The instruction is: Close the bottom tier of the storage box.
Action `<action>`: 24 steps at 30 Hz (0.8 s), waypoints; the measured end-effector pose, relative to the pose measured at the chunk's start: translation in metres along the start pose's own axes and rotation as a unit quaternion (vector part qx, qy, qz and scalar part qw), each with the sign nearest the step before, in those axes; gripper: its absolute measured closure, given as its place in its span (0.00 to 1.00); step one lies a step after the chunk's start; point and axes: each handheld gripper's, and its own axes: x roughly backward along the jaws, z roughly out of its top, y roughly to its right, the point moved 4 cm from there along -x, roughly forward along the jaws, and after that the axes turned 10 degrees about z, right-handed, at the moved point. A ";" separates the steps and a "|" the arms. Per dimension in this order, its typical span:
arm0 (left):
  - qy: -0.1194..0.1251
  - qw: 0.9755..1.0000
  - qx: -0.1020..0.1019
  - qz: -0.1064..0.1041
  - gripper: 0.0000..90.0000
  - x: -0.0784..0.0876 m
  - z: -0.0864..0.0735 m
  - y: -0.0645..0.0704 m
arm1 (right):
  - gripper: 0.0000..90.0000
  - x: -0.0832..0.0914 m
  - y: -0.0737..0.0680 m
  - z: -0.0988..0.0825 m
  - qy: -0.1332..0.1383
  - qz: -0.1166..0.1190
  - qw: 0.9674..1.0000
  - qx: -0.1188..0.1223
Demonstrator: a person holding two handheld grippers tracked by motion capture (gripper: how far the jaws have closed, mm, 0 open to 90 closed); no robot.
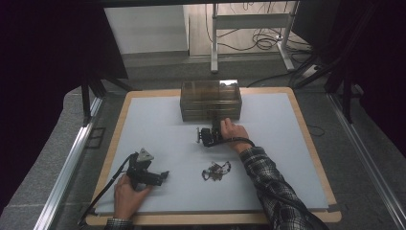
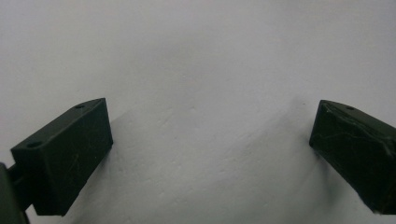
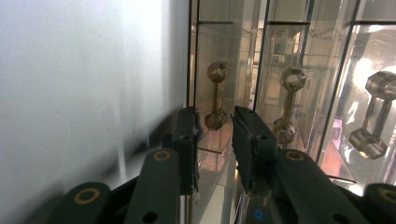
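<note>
your right hand-held gripper (image 1: 214, 125) sits just above the middle of the high view, its tips right at the lower front face of the clear drawer box (image 1: 210, 99) that stands at the upper middle of the frame on the white desk (image 1: 158, 129). in the right gripper view the two black jaws stand close together with a narrow gap between them, and the lower knob of a dumbbell-shaped drawer handle (image 3: 217, 95) sits in that gap at the centre of the frame. whether the pads already press on the handle you cannot tell from this angle; the jaws are drawn in around it. two more handles of the same shape show to the right of it in that view, one (image 3: 289, 105) just right of centre and one (image 3: 377, 114) at the right edge, each on its own smoky clear drawer front.

your left hand-held gripper (image 1: 165, 174) rests low on the desk at the lower left of the high view, held by your left hand (image 1: 127, 194), well apart from the box. in the left gripper view its jaws are spread wide, one at the lower left and one at the lower right of the frame, with bare white desk surface between them.

a small tangle of dark metal bits (image 1: 216, 171) lies on the desk at the lower middle of the high view, between the two grippers and touching neither.
</note>
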 end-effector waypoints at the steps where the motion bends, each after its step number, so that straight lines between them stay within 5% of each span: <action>1: 0.000 1.000 0.000 0.000 0.00 0.000 0.000 0.000 | 0.79 0.000 0.000 0.000 0.000 0.001 1.000 -0.001; 24: 0.000 1.000 0.000 0.000 0.00 0.000 0.000 0.000 | 0.88 -0.003 0.000 0.004 -0.006 -0.005 1.000 -0.006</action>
